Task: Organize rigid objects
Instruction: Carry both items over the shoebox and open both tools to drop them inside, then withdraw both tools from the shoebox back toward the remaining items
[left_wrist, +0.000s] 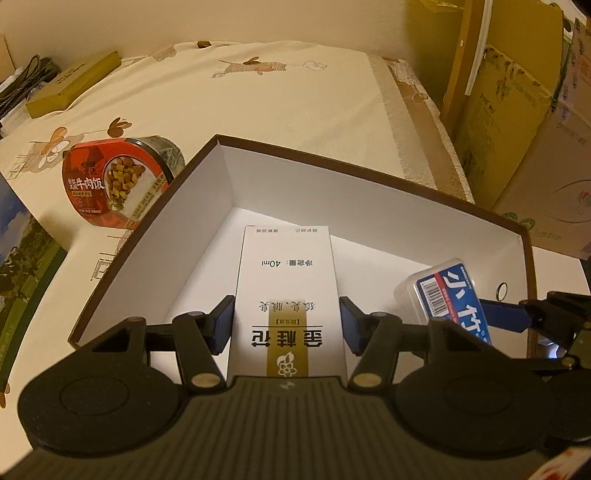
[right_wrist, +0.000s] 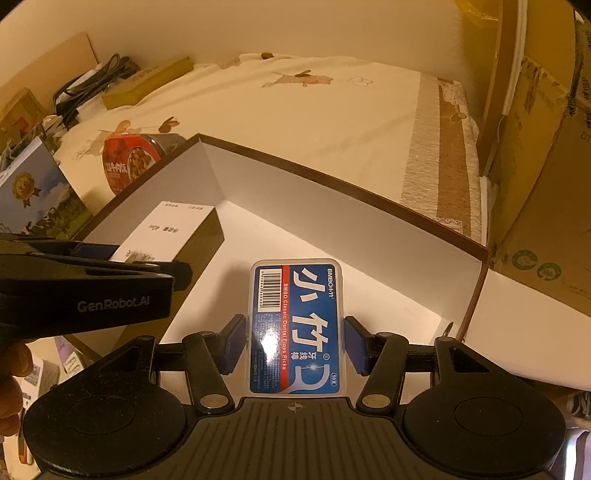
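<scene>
A large open box with a brown rim (left_wrist: 332, 166) (right_wrist: 332, 177) and white inside stands on the cream tablecloth. My left gripper (left_wrist: 286, 314) (right_wrist: 140, 260) is shut on a white carton with a gold stripe (left_wrist: 286, 273) (right_wrist: 173, 229), held inside the box near its left wall. My right gripper (right_wrist: 295, 328) is shut on a clear case of dental floss picks with a blue label (right_wrist: 299, 288) (left_wrist: 447, 295), held inside the box to the right of the carton. One blue finger (left_wrist: 502, 317) of the right gripper shows in the left wrist view. Whether either item rests on the box floor I cannot tell.
A red beef-rice bowl (left_wrist: 114, 181) (right_wrist: 125, 162) stands just left of the box. A flat olive box (left_wrist: 70, 85) and black cables (left_wrist: 26, 77) lie at the far left. A landscape-printed box (right_wrist: 37, 195) sits at the left edge. Cardboard cartons (left_wrist: 517, 129) stand beyond the table's right side.
</scene>
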